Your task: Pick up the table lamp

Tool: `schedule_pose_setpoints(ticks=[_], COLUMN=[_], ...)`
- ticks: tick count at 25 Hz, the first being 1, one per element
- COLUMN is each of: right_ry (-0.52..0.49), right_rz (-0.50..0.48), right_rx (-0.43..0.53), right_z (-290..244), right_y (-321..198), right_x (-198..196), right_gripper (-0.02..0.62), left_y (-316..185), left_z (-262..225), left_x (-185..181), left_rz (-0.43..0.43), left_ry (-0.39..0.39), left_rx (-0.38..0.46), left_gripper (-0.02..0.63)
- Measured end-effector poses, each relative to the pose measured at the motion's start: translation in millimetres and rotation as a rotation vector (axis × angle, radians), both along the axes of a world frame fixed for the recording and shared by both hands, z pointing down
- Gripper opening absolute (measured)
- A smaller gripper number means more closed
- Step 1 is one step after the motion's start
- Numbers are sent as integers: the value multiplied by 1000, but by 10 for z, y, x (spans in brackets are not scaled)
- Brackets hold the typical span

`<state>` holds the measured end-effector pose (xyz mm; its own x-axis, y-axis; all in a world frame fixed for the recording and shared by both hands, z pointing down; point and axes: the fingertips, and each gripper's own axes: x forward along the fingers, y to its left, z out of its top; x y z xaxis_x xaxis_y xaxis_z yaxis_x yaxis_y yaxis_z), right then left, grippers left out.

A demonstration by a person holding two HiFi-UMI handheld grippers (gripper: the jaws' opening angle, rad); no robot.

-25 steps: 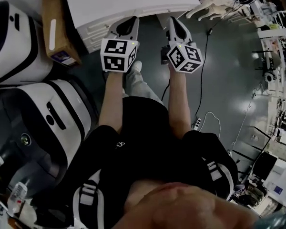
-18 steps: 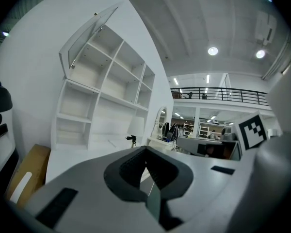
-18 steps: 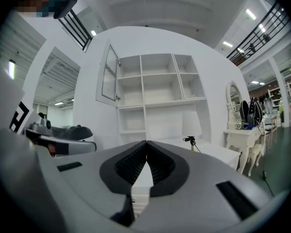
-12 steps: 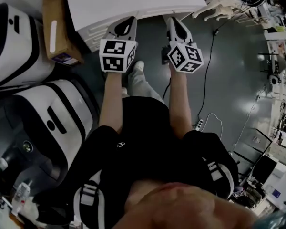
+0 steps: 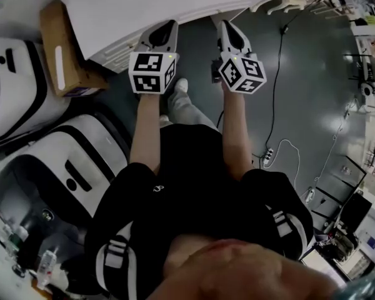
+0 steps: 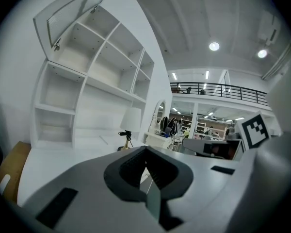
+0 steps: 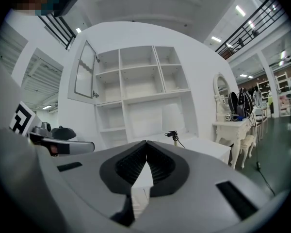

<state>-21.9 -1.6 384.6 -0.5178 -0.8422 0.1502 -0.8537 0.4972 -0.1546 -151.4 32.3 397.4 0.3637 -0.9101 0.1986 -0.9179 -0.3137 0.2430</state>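
Where shelves (image 7: 136,81) rise, the table lamp (image 6: 132,120) tops a white desk (image 6: 63,154).

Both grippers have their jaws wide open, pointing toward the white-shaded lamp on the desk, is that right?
Not quite. The left gripper and right gripper are shut, not open: each gripper's own view shows its tips together, nothing between. They do point toward the white-shaded lamp on the desk.

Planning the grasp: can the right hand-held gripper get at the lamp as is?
Likely yes: the lamp stands alone on the desk, nothing between; but the right hand-held gripper is shut and needs opening.
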Motion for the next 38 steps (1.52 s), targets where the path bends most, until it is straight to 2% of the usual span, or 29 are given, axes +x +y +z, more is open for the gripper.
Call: schedule_pose_setpoints(ticks=[7, 12, 18, 21, 23, 25, 27, 31, 38], right_ry=[-50, -109, -132, -119, -95, -76, -68, -80, -28], right_rz=[47, 61, -4, -101, -129, -138, -137, -101, -69], right_rx=[-13, -34, -23, -3, 43, 85, 102, 94, 39], right_z=[-20, -22, -75, -127, -224, -324, -388, -393, -194], right_y=[-635, -1103, -1565, -1680, -1735, -1776, -1817, -1885, -1951], right_x=[452, 806, 1042, 1040, 1064, 1119, 1193, 1372, 1580], right_gripper=[18, 18, 18, 18, 18, 18, 18, 18, 18], left_y=[-685, -1195, -1758, -1933, -2025, -2114, -2189, -2248, -2456], left_z=[0, 48, -43, -90, -142, -177, -209, -244, -100], left_x=[428, 747, 1121, 1234, 1298, 1365, 1426, 1533, 1477], left_rz=[52, 46, 29, 19, 15, 16, 21, 37, -11], left_ry=[-47, -113, -60, -63, -77, -59, -41, -99, -79], left_rx=[-18, -18, 19, 49, 76, 84, 84, 103, 104], left_gripper=[9, 9, 9, 9, 9, 9, 9, 9, 9])
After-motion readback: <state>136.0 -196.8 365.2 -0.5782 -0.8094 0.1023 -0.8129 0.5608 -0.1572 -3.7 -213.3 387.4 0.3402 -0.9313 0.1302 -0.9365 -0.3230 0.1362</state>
